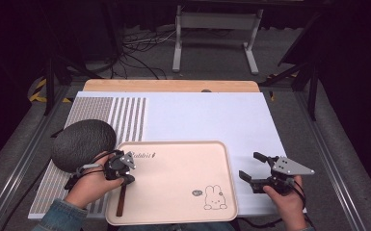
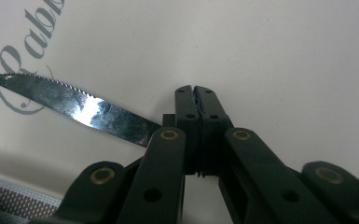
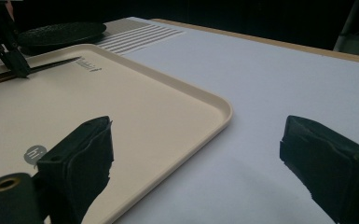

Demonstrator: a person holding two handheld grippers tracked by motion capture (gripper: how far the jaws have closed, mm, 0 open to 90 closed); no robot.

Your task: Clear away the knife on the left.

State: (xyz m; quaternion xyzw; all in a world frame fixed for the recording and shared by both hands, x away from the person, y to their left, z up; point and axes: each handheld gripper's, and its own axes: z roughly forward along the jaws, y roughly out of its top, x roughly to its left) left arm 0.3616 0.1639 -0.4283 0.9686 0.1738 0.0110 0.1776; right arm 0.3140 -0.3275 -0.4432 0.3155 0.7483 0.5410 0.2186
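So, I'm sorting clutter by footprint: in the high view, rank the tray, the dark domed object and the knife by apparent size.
1. Tray, clearly largest.
2. Dark domed object.
3. Knife, smallest; the left gripper covers part of it.

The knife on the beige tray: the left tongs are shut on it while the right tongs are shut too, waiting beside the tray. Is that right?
Not quite. The left tongs are indeed shut on the knife lying on the beige tray, but the right tongs stand wide open, not shut. The right gripper view shows their two pads far apart over the white table beside the tray.
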